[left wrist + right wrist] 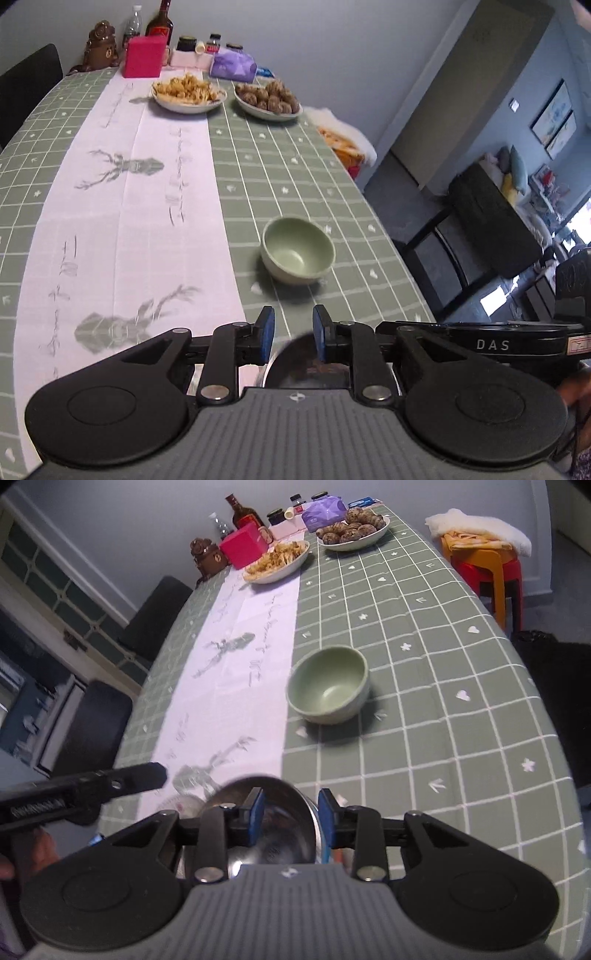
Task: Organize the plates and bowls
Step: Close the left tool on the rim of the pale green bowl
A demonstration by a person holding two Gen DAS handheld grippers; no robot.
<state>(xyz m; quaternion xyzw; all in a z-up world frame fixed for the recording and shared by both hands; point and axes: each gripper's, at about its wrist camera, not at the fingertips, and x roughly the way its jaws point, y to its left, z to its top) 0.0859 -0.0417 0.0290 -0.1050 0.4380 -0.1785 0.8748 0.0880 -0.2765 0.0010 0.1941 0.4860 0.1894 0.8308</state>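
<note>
An empty green bowl (297,254) (328,685) stands upright on the checked green tablecloth, ahead of both grippers and apart from them. A shiny steel bowl (266,812) (306,362) sits right under the fingers, mostly hidden by the gripper bodies. My right gripper (291,818) is open and straddles the steel bowl's right rim, one blue pad inside, one outside, neither pressing. My left gripper (293,332) is open a little with nothing between its pads. One of its fingers (147,775) shows left of the steel bowl. A pale dish edge (184,805) peeks out beside that bowl.
Two full plates stand at the far end: fried strips (188,96) (277,563) and brown balls (267,99) (352,530). Behind them are a pink box (144,55), bottles and jars. Dark chairs (92,723) flank the table; a red-orange stool (487,565) stands off its far right.
</note>
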